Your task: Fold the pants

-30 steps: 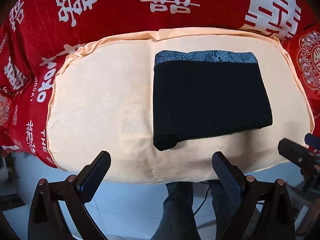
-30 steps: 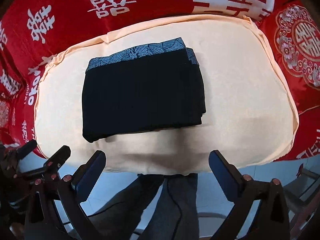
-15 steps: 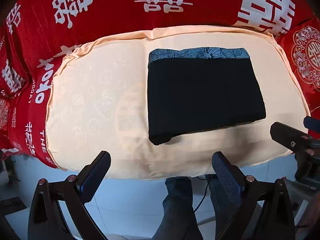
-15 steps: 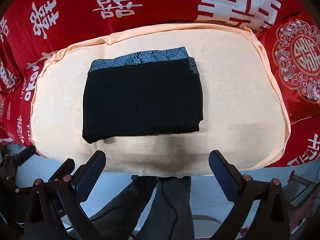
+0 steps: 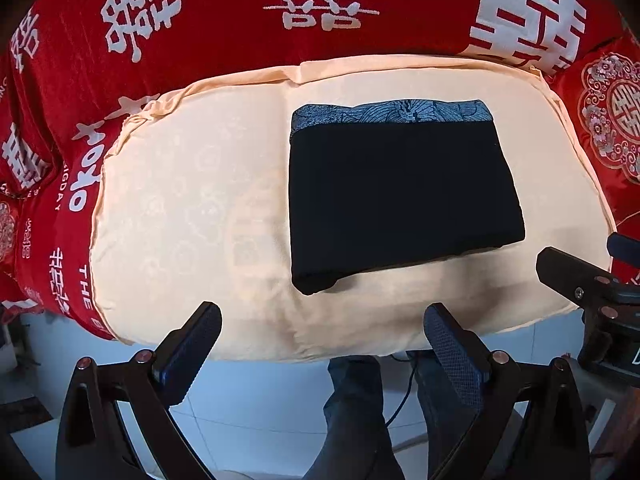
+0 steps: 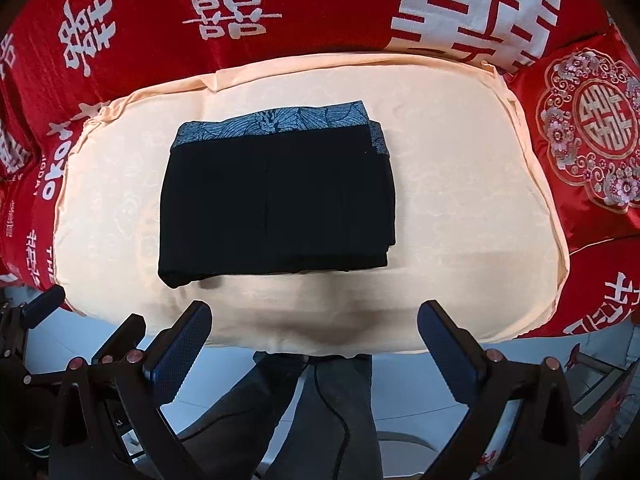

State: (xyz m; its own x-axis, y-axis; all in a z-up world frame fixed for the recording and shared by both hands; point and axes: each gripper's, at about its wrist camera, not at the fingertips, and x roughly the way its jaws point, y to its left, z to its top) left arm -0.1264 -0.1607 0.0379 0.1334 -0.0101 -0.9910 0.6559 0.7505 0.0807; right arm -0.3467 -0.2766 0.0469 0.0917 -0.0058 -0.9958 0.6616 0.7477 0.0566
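Observation:
The black pants (image 5: 400,196) lie folded into a compact rectangle on a peach cloth (image 5: 180,208), with a grey patterned waistband along the far edge. They also show in the right wrist view (image 6: 276,200). My left gripper (image 5: 322,340) is open and empty, held off the cloth's near edge, apart from the pants. My right gripper (image 6: 314,340) is open and empty, also back from the near edge. Part of the right gripper shows at the right of the left wrist view (image 5: 580,280).
The peach cloth (image 6: 460,200) lies over a red cover with white characters (image 5: 320,4). A red embroidered cushion (image 6: 592,136) sits at the right. Below the near edge are the person's legs (image 5: 352,420), a cable and a pale tiled floor (image 5: 248,420).
Both grippers have drawn back and slightly away from the cloth, staying open. The folded pants have not moved.

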